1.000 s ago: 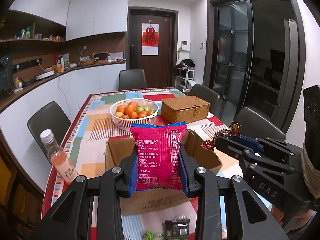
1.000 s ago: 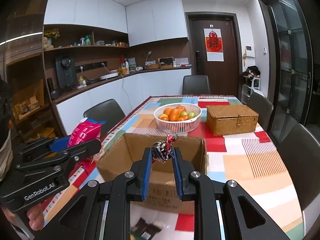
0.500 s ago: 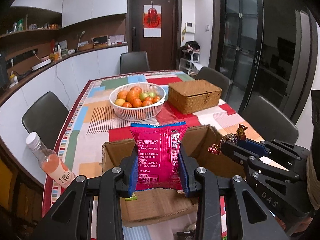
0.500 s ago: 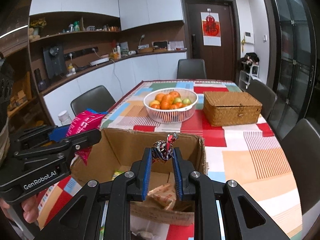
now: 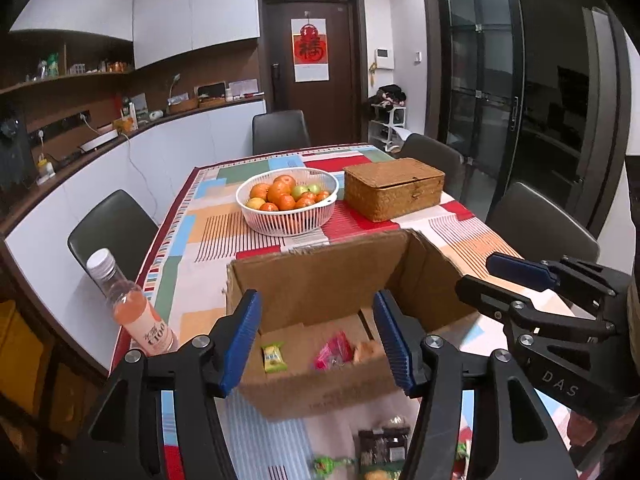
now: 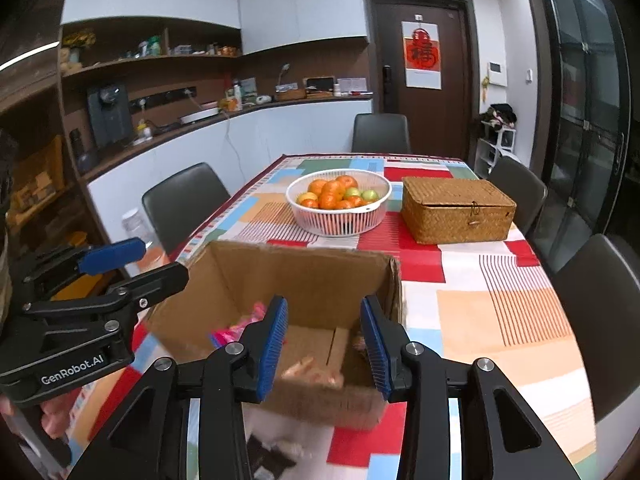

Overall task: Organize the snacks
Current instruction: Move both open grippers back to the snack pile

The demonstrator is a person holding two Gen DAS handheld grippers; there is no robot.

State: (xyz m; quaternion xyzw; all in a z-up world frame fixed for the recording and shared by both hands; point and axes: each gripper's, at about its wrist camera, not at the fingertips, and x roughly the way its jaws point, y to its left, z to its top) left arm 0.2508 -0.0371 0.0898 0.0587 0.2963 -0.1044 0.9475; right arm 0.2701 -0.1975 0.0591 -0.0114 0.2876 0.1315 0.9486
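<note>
An open cardboard box (image 5: 320, 280) (image 6: 304, 276) sits on the patterned tablecloth near the front edge. Inside it lie a pink snack packet (image 5: 334, 350) (image 6: 236, 332), a small green-and-yellow packet (image 5: 273, 357) and an orange-brown snack (image 5: 366, 351). My left gripper (image 5: 318, 336) hovers over the box's near side, its jaws opening and nothing between them. My right gripper (image 6: 324, 340) hangs above the box's right half, jaws opening and empty too. Each gripper shows at the edge of the other's view. More wrapped snacks (image 5: 380, 450) lie on the cloth in front of the box.
A white basket of oranges and green fruit (image 5: 287, 202) and a lidded wicker box (image 5: 394, 188) stand behind the carton. A bottle of pink drink (image 5: 132, 312) stands at the table's left edge. Dark chairs surround the table.
Both grippers have opened. The pink packet left the left jaws and the shiny wrapped candy left the right jaws; the pink packet now lies in the box. The views have tilted down toward the box.
</note>
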